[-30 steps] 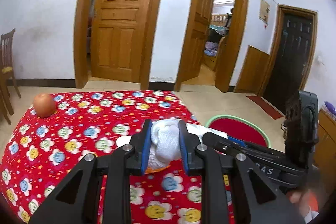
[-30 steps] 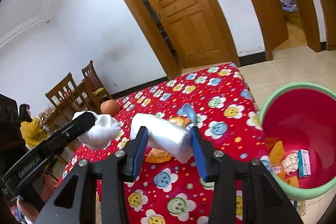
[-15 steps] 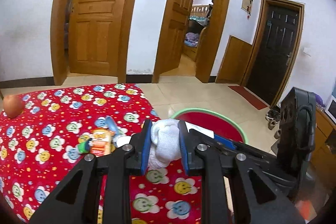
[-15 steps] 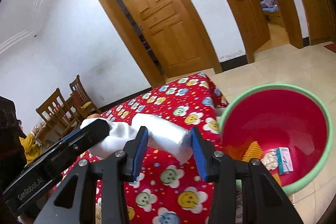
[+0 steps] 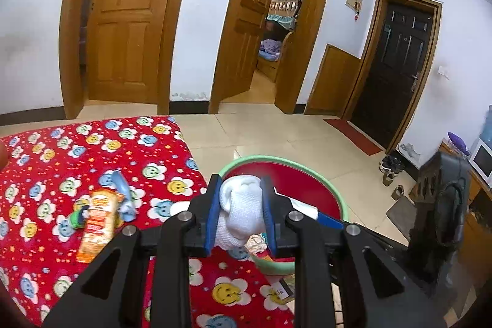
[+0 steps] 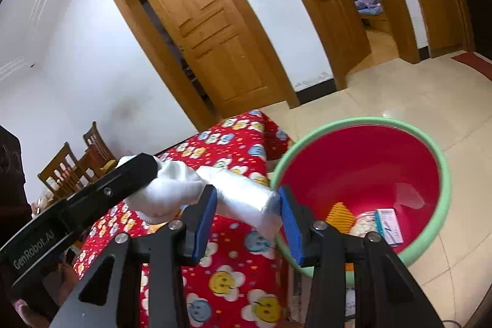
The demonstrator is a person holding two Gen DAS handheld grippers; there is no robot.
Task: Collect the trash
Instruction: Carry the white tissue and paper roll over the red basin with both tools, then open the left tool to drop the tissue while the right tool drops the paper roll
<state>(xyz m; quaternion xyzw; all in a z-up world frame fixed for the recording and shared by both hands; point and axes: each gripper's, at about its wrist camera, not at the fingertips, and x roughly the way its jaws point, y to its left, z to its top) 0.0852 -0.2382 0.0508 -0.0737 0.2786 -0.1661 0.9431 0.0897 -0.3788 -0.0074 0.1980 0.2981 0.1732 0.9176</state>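
Note:
My left gripper (image 5: 241, 215) is shut on a white crumpled cloth wad (image 5: 241, 212) and holds it over the table's right edge, at the near rim of a red basin with a green rim (image 5: 278, 159). My right gripper (image 6: 247, 220) is shut on a silvery white plastic packet (image 6: 246, 202), just left of the basin (image 6: 442, 162). The left gripper's arm with its white wad (image 6: 167, 192) shows beside it. Several bits of trash (image 6: 366, 223) lie in the basin's bottom. An orange snack wrapper (image 5: 98, 223) and a blue wrapper (image 5: 123, 195) lie on the table.
The table has a red cloth with smiley flowers (image 5: 55, 162). The basin stands on the tiled floor (image 5: 276, 137) past the table's right edge. Wooden chairs (image 6: 70, 165) stand at the far left. Wooden doors (image 5: 129, 20) line the wall behind.
Both grippers have swung right with their loads, from over the table's middle to its right edge by the basin. The basin now looms larger. The orange fruit has slid out of view.

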